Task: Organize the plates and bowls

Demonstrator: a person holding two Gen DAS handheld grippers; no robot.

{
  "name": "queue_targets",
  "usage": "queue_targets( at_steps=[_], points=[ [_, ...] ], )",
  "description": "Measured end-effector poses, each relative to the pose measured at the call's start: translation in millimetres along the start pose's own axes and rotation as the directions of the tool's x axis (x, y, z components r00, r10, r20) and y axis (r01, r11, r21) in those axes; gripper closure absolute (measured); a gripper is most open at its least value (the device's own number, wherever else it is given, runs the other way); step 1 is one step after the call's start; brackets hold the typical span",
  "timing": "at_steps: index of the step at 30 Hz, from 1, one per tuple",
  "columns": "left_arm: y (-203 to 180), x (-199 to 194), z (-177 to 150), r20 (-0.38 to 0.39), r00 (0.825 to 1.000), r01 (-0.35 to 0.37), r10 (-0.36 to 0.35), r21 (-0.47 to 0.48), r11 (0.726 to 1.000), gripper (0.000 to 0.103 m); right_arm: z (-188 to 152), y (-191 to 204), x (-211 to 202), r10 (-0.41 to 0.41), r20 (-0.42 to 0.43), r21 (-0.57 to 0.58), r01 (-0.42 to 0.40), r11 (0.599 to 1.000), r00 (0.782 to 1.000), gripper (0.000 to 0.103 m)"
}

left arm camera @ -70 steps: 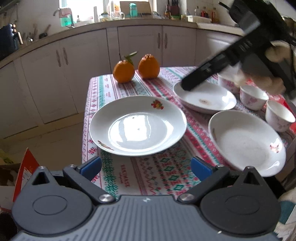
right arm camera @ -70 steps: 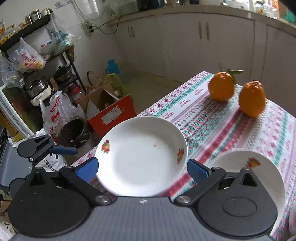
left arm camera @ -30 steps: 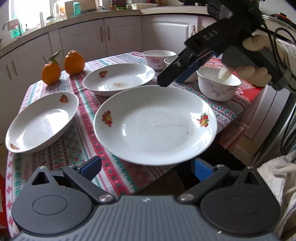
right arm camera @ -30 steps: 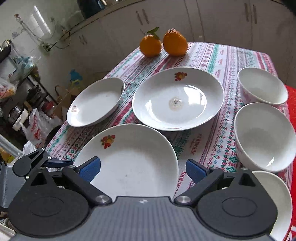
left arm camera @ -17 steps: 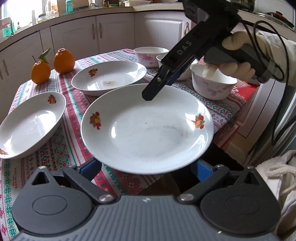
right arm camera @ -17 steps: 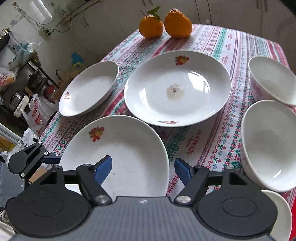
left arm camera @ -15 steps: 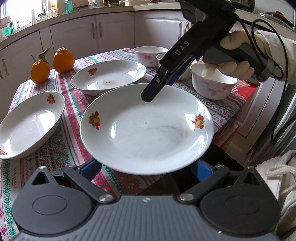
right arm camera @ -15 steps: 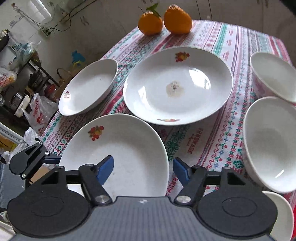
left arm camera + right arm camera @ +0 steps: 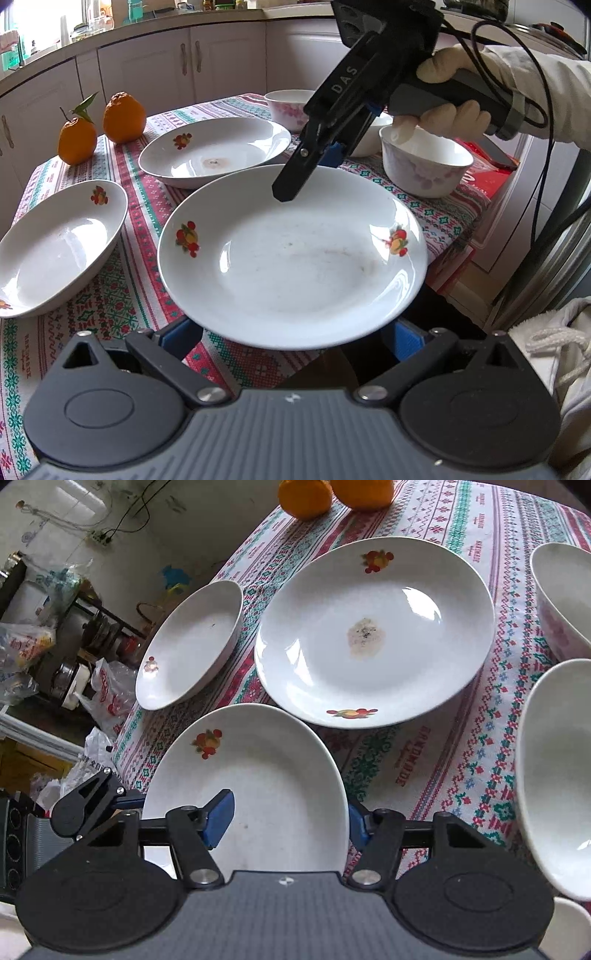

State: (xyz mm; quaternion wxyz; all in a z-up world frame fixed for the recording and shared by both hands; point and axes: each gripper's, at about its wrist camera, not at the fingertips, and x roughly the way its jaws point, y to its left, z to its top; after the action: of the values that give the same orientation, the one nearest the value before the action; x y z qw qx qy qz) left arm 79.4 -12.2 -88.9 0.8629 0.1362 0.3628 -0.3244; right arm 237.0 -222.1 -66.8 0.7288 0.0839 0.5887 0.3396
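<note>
A white plate [image 9: 291,254] with fruit prints lies at the table's near edge, overhanging it. My left gripper [image 9: 291,334] is open, its blue pads level with the plate's near rim. My right gripper [image 9: 288,823] closes over the plate's [image 9: 255,797] far rim, one blue pad [image 9: 219,818] above the plate's inside and the other outside the rim; it also shows in the left wrist view [image 9: 314,162]. A second plate [image 9: 210,151] with a stain and a third plate [image 9: 55,243] lie on the cloth.
Several white bowls [image 9: 424,162] stand at the right side of the table, and two oranges [image 9: 99,125] at the far corner. The patterned tablecloth [image 9: 424,760] covers the table. Kitchen cabinets [image 9: 184,66] run behind. Bags and clutter [image 9: 55,657] sit on the floor at the left.
My right gripper has narrowed its fingers and come down over the near plate's far rim. The left gripper has stayed open at the plate's near rim.
</note>
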Motion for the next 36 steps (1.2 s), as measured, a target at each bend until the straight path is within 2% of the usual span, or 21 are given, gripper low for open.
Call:
queue_targets(
  at_steps=[9,14,36],
  points=[
    [2.0,-1.3,-1.2,0.001,1.000,0.015,-0.015,-0.001,1.000,0.002,0.4,2.0,0.2,-0.007,-0.002,-0.014,0.007,1.000,1.000,0.035],
    [4.1,-4.2,-3.4,-0.001,1.000,0.027,-0.027,0.003,1.000,0.010,0.9,2.4,0.6,-0.011,-0.002,-0.017,0.011,1.000,1.000,0.035],
    [6.7,-4.9,-3.0,-0.003,0.999,0.033,-0.033,0.032,0.999,0.011,3.4,-3.3,-3.7,0.028,-0.002,0.025,-0.028,0.999,1.000,0.034]
  ],
)
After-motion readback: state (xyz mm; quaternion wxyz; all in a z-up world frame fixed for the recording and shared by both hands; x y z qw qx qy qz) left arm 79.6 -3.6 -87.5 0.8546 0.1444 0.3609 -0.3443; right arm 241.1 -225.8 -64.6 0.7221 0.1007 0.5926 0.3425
